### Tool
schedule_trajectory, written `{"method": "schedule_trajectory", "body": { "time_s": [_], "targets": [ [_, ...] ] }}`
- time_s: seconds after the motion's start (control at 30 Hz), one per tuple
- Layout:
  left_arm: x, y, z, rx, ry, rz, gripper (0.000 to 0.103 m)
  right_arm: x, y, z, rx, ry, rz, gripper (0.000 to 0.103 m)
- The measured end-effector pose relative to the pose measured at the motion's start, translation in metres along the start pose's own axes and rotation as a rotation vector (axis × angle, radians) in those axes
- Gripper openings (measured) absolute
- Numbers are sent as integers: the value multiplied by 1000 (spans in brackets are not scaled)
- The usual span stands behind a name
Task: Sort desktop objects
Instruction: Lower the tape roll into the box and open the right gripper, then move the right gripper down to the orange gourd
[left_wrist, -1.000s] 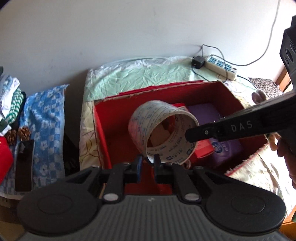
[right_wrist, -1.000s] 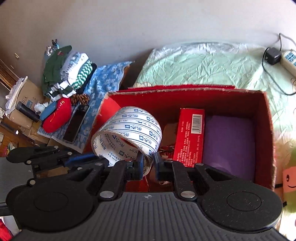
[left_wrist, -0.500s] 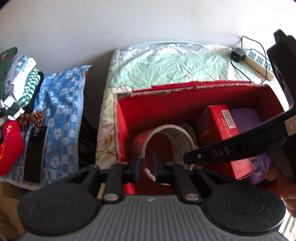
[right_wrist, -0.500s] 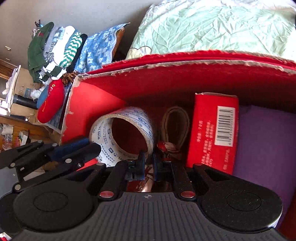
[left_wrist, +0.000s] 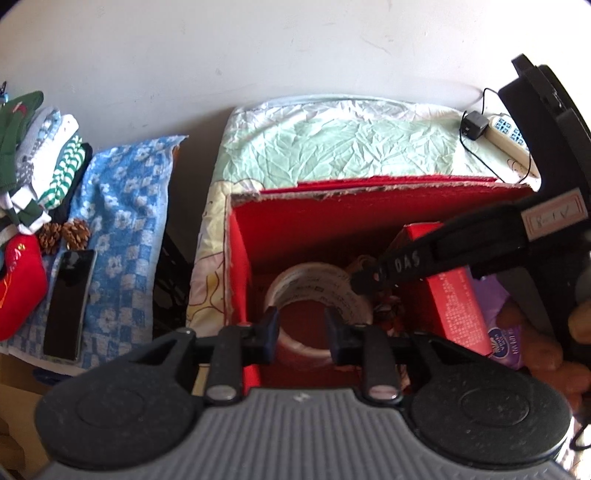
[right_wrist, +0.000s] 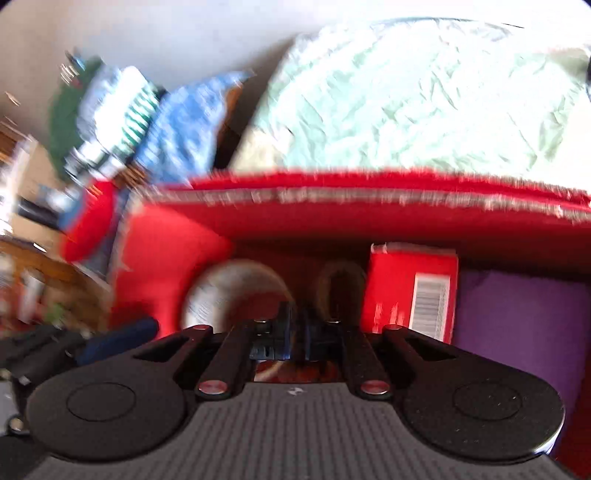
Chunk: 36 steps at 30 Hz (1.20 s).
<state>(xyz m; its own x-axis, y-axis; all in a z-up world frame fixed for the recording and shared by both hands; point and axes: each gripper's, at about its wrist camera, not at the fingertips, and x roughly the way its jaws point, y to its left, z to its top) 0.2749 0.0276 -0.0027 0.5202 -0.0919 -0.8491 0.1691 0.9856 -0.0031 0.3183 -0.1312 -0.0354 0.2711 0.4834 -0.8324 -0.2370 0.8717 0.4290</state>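
One roll of printed tape (left_wrist: 317, 291) lies on edge at the left end of the red box (left_wrist: 239, 266), touching nothing that grips it. The left hand-held gripper (left_wrist: 301, 330) is spread wide just above the roll, holding nothing. The right hand-held gripper (right_wrist: 297, 326) shows fingers nearly together, apparently empty; blur prevents certainty. Also inside: one red carton (right_wrist: 410, 284) and one purple pack (right_wrist: 517, 325). Open floor remains between roll and carton.

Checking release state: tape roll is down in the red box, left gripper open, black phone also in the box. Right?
Not the phone. The left wrist view shows the black phone outside, on the blue checkered towel. The tape roll is in the red box; the left gripper is open.
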Motion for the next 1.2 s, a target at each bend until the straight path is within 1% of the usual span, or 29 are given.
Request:
{"method": "schedule_trajectory", "body": {
  "time_s": [0.03,0.07,0.13,0.23,0.27,0.37,0.4,0.43,0.47,0.5,0.57,0.67,0.77,0.83,0.87,0.93,1.0,1.13,1.2],
  "targets": [
    [-5,0,0,3,-14,-3,30,-7,0,-3,-7,-21,10,25],
    [-9,-1,-1,7,-27,-5,33,-14,0,-6,-13,-41,20,26],
    [-19,-1,-3,10,-50,-12,39,-28,0,-13,-27,-83,41,26],
    [-36,2,-10,14,-79,-33,40,-48,0,-23,-47,-145,71,26],
    [-43,3,-14,17,-90,-42,41,-55,0,-26,-54,-166,81,26],
    [-72,5,-33,41,-135,-68,48,-76,0,-36,-74,-228,112,27],
    [-83,5,-42,49,-155,-76,52,-84,2,-44,-89,-249,118,28],
    [-93,6,-51,57,-175,-85,57,-94,6,-58,-111,-271,122,31],
    [-104,6,-61,66,-192,-97,60,-104,10,-72,-133,-294,125,35],
    [-113,7,-73,76,-205,-108,66,-114,14,-85,-156,-316,129,36],
    [-125,7,-97,93,-212,-122,68,-123,20,-112,-184,-323,136,36],
    [-126,9,-134,102,-168,-161,68,-114,27,-147,-191,-278,133,36],
    [-108,8,-168,97,-75,-190,65,-83,31,-171,-143,-191,106,36],
    [-91,5,-186,93,8,-225,63,-65,32,-181,-91,-134,95,36],
    [-86,3,-194,94,34,-243,63,-56,32,-185,-63,-105,90,36],
    [-78,-3,-207,111,66,-269,67,-44,33,-192,-8,-70,90,36],
    [-70,-10,-216,139,94,-265,68,-34,36,-195,21,-49,79,36],
    [-48,-15,-226,147,163,-280,67,-16,52,-197,27,-12,45,36],
    [-39,-15,-228,147,189,-277,66,-8,61,-198,19,8,30,35]
  ]
}}
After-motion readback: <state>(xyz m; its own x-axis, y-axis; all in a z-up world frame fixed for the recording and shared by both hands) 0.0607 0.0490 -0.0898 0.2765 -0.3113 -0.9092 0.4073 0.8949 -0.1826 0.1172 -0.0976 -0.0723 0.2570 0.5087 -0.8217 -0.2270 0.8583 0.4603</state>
